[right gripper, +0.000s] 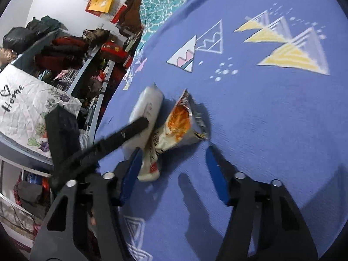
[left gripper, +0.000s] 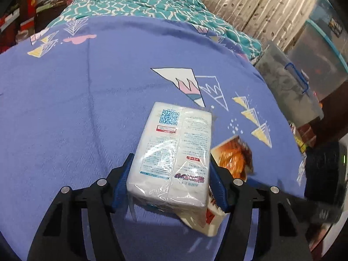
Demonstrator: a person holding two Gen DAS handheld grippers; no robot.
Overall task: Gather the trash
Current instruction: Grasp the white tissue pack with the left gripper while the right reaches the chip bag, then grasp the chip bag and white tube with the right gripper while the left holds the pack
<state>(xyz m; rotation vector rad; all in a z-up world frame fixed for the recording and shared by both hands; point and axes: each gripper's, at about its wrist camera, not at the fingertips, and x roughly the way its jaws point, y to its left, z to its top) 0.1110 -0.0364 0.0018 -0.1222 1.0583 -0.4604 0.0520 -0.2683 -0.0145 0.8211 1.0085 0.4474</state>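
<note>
the left tongs pinch the tissue pack across its short sides, likely to lift it off the bed. at its 4 o'clock, touching it, lies a torn snack bag: crumpled, foil-lined, orange print. the right tongs stand spread and empty, the bag at their 12 o'clock, probably next.

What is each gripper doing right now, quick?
Left gripper: closed on the white plastic-wrapped tissue pack.
Right gripper: open, holding nothing; the crumpled orange-and-silver snack bag lies ahead of its fingers.
</note>
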